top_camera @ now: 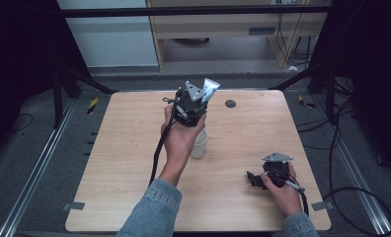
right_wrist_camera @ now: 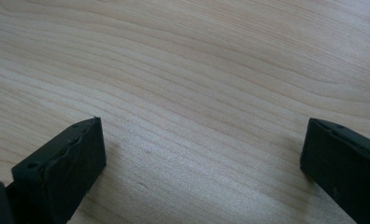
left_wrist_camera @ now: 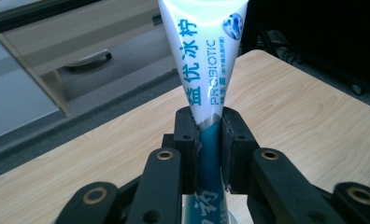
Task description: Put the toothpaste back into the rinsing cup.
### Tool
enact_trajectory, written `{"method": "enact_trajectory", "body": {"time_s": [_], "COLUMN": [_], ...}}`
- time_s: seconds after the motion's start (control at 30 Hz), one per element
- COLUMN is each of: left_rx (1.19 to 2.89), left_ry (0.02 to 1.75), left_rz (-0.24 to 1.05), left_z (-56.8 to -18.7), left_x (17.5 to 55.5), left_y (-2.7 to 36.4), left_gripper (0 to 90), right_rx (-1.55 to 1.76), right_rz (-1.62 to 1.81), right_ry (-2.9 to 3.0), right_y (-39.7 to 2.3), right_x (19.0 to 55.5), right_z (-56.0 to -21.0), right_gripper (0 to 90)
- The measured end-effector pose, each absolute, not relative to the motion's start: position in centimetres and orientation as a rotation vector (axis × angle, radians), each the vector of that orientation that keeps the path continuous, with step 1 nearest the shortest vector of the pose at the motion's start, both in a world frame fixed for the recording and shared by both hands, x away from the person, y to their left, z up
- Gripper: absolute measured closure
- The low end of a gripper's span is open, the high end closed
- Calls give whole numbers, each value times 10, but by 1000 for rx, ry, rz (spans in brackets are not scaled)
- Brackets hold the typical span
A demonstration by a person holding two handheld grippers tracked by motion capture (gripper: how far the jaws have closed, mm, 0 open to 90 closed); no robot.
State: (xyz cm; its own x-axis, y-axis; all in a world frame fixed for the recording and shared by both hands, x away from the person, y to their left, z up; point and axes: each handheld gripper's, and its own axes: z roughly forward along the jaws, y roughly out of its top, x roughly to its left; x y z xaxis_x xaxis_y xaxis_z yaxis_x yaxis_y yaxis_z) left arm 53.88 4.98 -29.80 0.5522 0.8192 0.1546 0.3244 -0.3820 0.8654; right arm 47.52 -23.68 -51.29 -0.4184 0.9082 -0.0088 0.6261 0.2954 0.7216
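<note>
A person seated at a pale wooden table [top_camera: 134, 163] holds one pair of black two-jaw tongs in each hand. On the left of the high view, the left hand [top_camera: 181, 136] raises the left gripper [top_camera: 197, 101] above the table's middle, its jaws pointing up and away. Clamped between those jaws is a single toothpaste tube [top_camera: 210, 89], a soft plastic tube that is white with teal bands and blue lettering, including the word "PROBIOTIC". In the left gripper view the left gripper [left_wrist_camera: 208, 140] pinches the toothpaste tube [left_wrist_camera: 206, 60] at its narrower teal part, both black pads pressed flat against its sides, while the tube widens above them into a flat, crimped fan shape rising toward the top edge. Directly below that hand, touching the table, stands one white cup [top_camera: 200, 143], round and smooth, partly hidden by the wrist. A black cable [top_camera: 159, 148] hangs from the tongs along the forearm, which wears a blue denim sleeve [top_camera: 151, 212]. Farther back on the tabletop lies one small dark round disc [top_camera: 230, 103], well apart from the cup. On the right, the right hand [top_camera: 282, 190] rests the right gripper [top_camera: 255, 178] low on the table near the front right corner, a grey three-cornered plate [top_camera: 277, 157] on top. In the right gripper view its two matte black jaws stand wide apart with nothing between them, just bare wood grain [right_wrist_camera: 197, 93]; the right gripper [right_wrist_camera: 202, 154] is well away from the tube.
</note>
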Motion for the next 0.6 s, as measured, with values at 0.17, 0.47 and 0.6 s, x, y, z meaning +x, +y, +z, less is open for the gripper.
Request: {"method": "enact_trajectory", "body": {"time_s": [0.17, 0.47, 0.6], "left_rx": [1944, 1891, 1852], "left_ry": [925, 930, 918], "left_rz": [749, 767, 772], "left_z": [-301, -304, -308], "left_x": [544, 551, 552], "left_y": [49, 52, 52], "left_gripper": [784, 784, 784], "right_rx": [1371, 1370, 1373], "right_rz": [910, 910, 912], "right_ry": [2151, 2150, 2150], "right_y": [-237, -237, -237], "right_x": [475, 475, 475], "right_z": [-513, -513, -513], "right_gripper": [4, 4, 4]}}
